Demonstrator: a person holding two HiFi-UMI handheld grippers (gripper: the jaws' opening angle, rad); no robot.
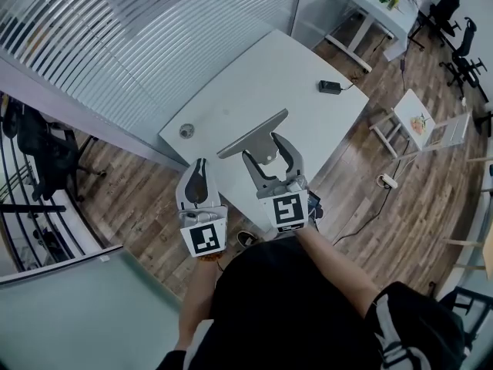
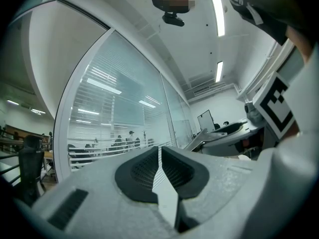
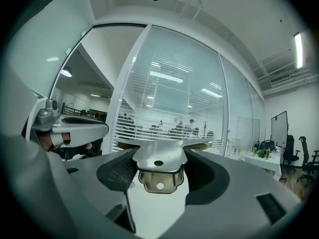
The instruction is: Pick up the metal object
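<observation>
The metal object (image 1: 254,133) is a long flat grey plate with a holed mounting tab. It is held up over the near edge of the white table (image 1: 293,68). My right gripper (image 1: 270,154) is shut on the tab; in the right gripper view the tab (image 3: 159,159) sits clamped between the dark pads (image 3: 117,173), with my right gripper (image 3: 159,176) centred on it. My left gripper (image 1: 200,165) hovers just left of it, shut and holding nothing. In the left gripper view my left gripper (image 2: 159,159) has its pads (image 2: 139,171) pressed together, and the plate (image 2: 200,138) shows at the right.
On the table lie a small round piece (image 1: 186,130) near the left corner and a black box with a cable (image 1: 330,86) at the right edge. A glass wall with blinds (image 1: 154,29) runs behind. A white stool (image 1: 420,122) and a power strip (image 1: 387,181) stand on the wooden floor.
</observation>
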